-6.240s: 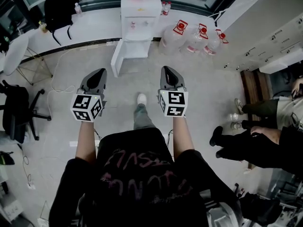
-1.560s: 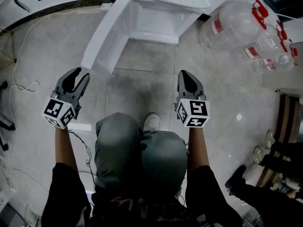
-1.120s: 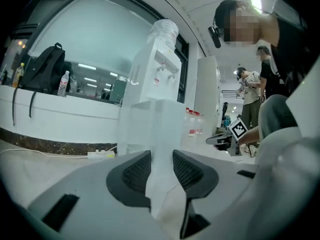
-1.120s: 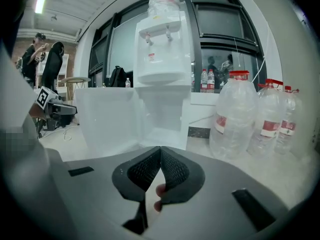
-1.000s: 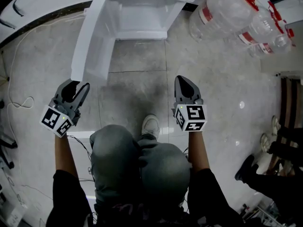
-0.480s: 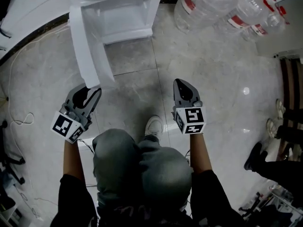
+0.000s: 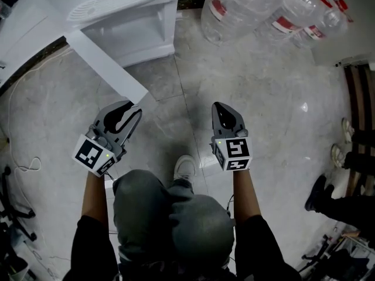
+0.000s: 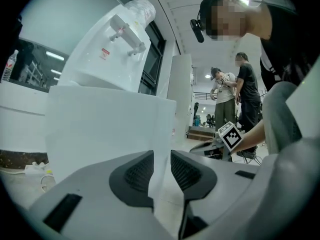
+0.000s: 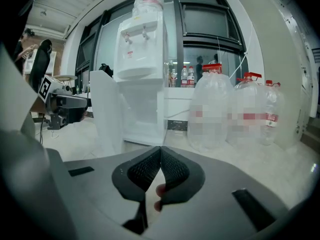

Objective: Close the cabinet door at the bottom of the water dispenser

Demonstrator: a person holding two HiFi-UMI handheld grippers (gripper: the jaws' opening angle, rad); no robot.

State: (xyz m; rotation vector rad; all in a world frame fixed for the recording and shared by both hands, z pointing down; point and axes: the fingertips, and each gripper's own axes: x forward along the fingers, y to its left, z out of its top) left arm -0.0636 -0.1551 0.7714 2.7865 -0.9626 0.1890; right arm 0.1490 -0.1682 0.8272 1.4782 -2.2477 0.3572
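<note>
1. Head view: the water dispenser (image 7: pixel 126 4) stands on the floor at the far side with its bottom cabinet open. The cabinet door (image 7: pixel 105 60) swings out toward the near left, and its free edge reaches the left gripper (image 7: pixel 132 110). The right gripper (image 7: pixel 222 106) hangs over bare floor to the right, well apart from the door. Water bottles (image 7: pixel 240 4) lie at the far right.

2. Left gripper view: the fingers (image 8: pixel 137 171) have just been closing and stand partly open with the door's free edge between them. A gap shows beside the pads, so there is no clamp yet. The door looks like a thin, stiff, light panel that should swing easily on its hinge. Its smooth surface could slip in a pinch. The free edge, farthest from the hinge, is the best place to take hold.

3. Right gripper view: the fingers (image 9: pixel 145 171) are pressed together and hold nothing. The door stands open to the left of the dispenser, with the bottles to the right.
</note>
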